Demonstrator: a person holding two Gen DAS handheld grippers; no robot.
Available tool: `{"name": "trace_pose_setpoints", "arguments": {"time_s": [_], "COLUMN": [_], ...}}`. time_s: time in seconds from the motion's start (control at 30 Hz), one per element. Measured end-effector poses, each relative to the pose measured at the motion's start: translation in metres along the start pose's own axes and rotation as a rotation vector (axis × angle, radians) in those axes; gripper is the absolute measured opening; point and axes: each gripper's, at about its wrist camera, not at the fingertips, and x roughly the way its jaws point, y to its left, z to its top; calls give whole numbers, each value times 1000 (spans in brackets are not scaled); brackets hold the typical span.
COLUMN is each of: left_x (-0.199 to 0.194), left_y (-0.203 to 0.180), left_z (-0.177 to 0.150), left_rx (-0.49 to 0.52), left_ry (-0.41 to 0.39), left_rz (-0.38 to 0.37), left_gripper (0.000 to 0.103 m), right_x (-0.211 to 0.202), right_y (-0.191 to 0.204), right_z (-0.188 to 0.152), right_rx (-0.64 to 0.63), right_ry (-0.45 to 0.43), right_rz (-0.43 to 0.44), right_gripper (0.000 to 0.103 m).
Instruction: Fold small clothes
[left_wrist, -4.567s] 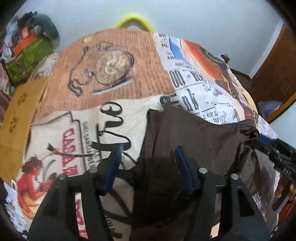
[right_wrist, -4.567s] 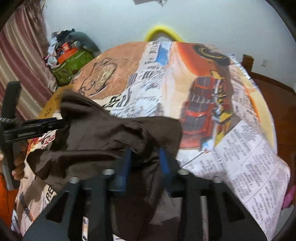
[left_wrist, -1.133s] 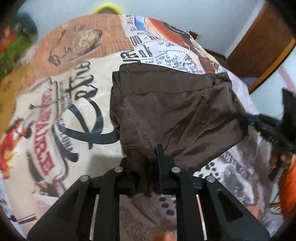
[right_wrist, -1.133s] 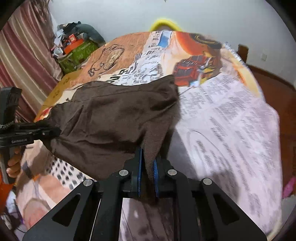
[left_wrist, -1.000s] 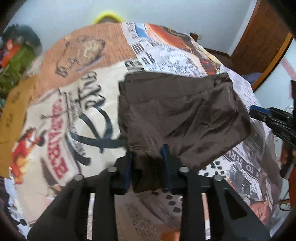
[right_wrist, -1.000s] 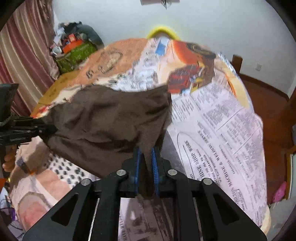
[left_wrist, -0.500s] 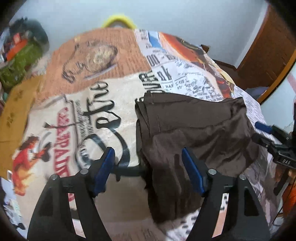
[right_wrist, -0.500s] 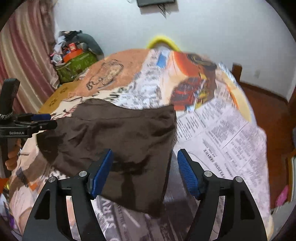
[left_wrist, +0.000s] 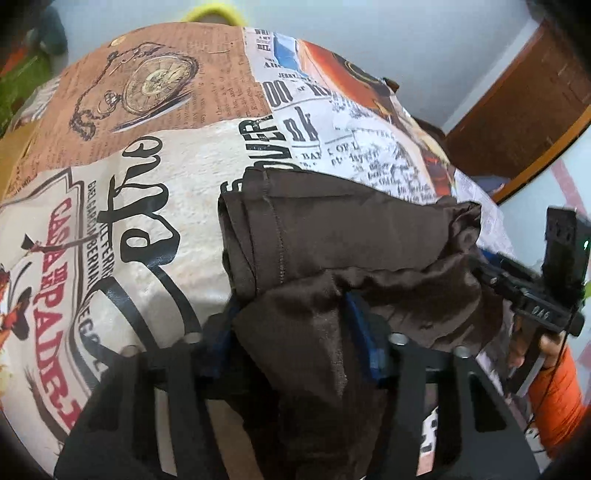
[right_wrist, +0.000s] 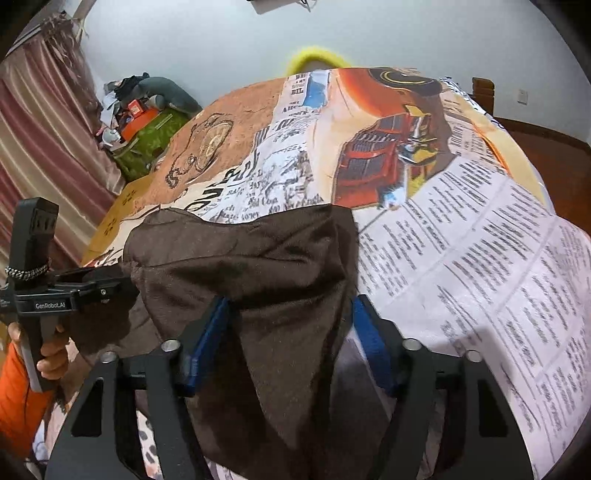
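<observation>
A brown garment (left_wrist: 351, 236) lies on a bed cover (left_wrist: 159, 192) printed with newsprint and a pocket watch, its long axis running side to side between the two grippers, its stitched hem edge toward the left. The left gripper (left_wrist: 291, 332) and the right gripper (right_wrist: 290, 332) each straddle a near corner of the cloth; their jaws have just been closing, cloth between the blue pads, which stand apart and do not pinch it.

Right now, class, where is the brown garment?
The brown garment lies on the printed bedspread, near edge bunched between both open grippers: left gripper, right gripper.
</observation>
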Motion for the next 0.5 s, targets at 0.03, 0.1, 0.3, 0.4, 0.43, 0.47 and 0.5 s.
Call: {"name": "trace_pose_setpoints", "arguments": {"time_s": [0.03,0.1,0.3,0.4,0.43,0.47,0.5], "left_x": [0,-1,-21,-50,-60,-69,-78], "left_y": [4,9,-10,-19,-19,-19,-18], "left_z": [2,3,-2,-7,-8,-10,-11], "left_rx": [-27,-67,-12,18,21,21,20], "left_ry": [-1,4,-38,-89,-104,-117,-132], "left_rz": [-22,-67,-5,12,15,19,24], "left_gripper": [35,24,19,18,18,18,18], "right_x": [1,2,-5,-15,-21,-26,-32], "right_y": [1,3,18,26,31,36,43], "right_z": [0,0,-1,0,0,1,2], "right_rx": [5,11,-15,-23,-30,-41,-53], "right_ry": [-1,5,10,-6,-13,-18,-26], "right_rz": [11,32,49,53,57,61,64], "right_gripper": [52,38,11,10,10,10,10]}}
